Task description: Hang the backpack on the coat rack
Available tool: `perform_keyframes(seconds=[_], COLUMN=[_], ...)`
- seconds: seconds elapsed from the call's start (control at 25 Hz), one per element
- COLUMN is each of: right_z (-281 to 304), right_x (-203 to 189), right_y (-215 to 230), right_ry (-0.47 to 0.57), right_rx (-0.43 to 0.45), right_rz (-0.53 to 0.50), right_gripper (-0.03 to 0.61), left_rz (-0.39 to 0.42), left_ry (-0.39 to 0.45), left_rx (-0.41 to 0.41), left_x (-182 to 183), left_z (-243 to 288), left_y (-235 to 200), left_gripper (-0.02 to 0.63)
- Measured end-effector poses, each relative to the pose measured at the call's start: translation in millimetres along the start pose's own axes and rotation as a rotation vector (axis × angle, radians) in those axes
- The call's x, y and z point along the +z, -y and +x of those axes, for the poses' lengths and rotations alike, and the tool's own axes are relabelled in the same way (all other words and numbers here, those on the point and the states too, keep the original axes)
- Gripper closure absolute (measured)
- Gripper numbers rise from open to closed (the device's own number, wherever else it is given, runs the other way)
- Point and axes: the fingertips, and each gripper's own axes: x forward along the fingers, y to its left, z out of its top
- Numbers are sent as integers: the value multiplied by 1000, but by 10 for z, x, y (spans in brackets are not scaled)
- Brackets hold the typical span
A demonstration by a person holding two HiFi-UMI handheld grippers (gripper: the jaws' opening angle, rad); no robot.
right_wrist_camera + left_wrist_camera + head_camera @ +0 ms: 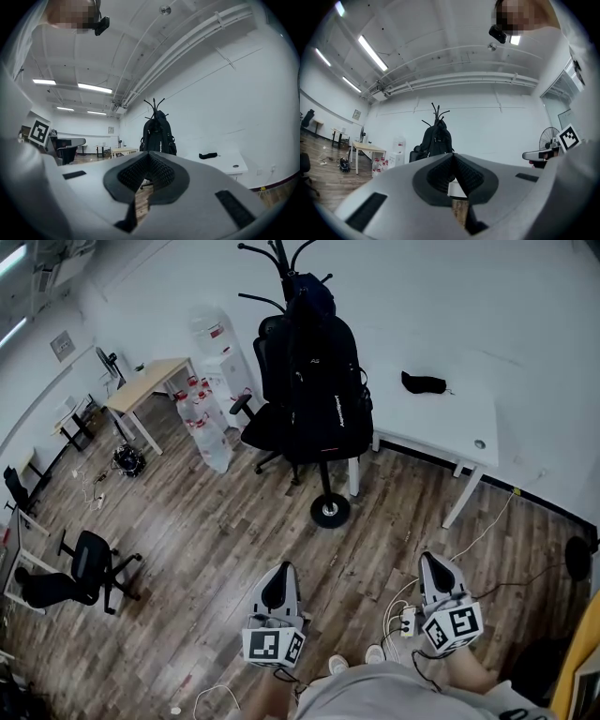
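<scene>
The backpack (323, 381) hangs on the coat rack (330, 511) in the upper middle of the head view. Its top is up at the hooks and its body covers the pole. So the hanging looks to be done, and I judge the step in hand is only to stand clear and finish.

To do this well, I think both grippers should stay low and away from the rack, so that nothing pulls the straps or tips the stand. The black office chair (262, 423) stands just beside the rack at the left, and loose cables (398, 610) lie on the floor near the feet, so any step back should be made with care.

The left gripper (278, 570) is at the bottom middle of the head view and the right gripper (433, 561) at the bottom right. In each gripper view the 2 jaws are pressed together with nothing between them. The backpack is well apart from both, far ahead and above their tips in the frame, small in the middle of both gripper views.
</scene>
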Motion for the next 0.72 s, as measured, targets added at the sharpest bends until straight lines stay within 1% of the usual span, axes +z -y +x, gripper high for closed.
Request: perform_keyframes(seconds=[0.32,0.72], right_z=[-1,38], right_x=[-2,-8], right_y=[72,221], right_ry=[2,-2], right_rx=[16,24], right_rz=[4,7], right_gripper=[565,565], left_rz=[1,-12], left_ry=[-17,-44], left_rx=[13,15], left_x=[12,-96], left_z=[27,155], left_y=[100,192], left_gripper=[604,604])
